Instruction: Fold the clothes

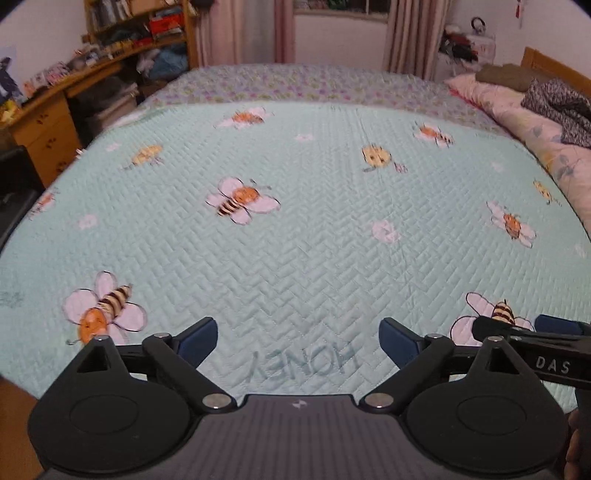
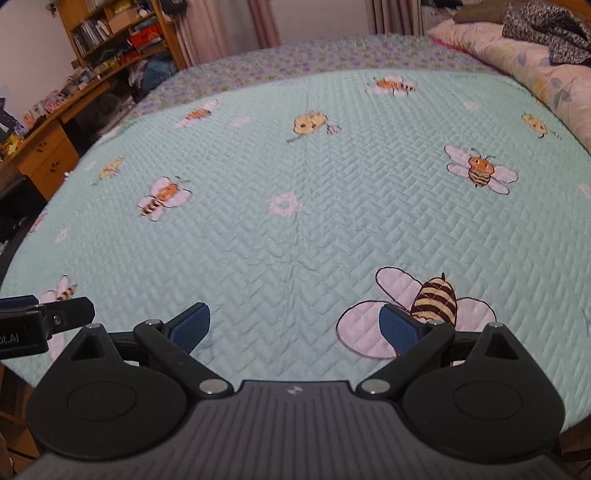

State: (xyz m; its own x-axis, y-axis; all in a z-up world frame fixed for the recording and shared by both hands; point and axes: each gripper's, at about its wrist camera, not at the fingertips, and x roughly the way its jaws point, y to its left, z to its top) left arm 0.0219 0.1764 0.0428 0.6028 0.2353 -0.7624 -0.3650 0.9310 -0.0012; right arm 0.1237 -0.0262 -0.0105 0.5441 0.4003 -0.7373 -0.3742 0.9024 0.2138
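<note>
My left gripper [image 1: 297, 339] and my right gripper [image 2: 294, 326] hang side by side over the near edge of a bed [image 1: 280, 79], both with their blue-padded fingers spread wide and nothing between them. Each shows at the margin of the other's view, cut off by the frame: the right one's black body carries the white letters "DAS", the left one's a partial "ot.AI". Stitched faintly into the mint quilted cover [image 1: 314, 229], just ahead of my left gripper and upside down from where I stand, is the word "HONEY" [image 1: 304, 363]. Cartoon bees and white flowers dot the cover; one large bee [image 2: 434, 301] lies partly behind my right gripper's right finger. The only loose clothing in sight is a dark speckled garment [image 1: 557, 109], crumpled on the pink floral bedding [image 1: 532, 133] at the far right of the bed, well apart from both grippers and cut by the frame edge. Blurred shelves [image 2: 110, 33] and a wooden desk [image 1: 48, 125] crowd the left wall, their contents too small to make out.
</note>
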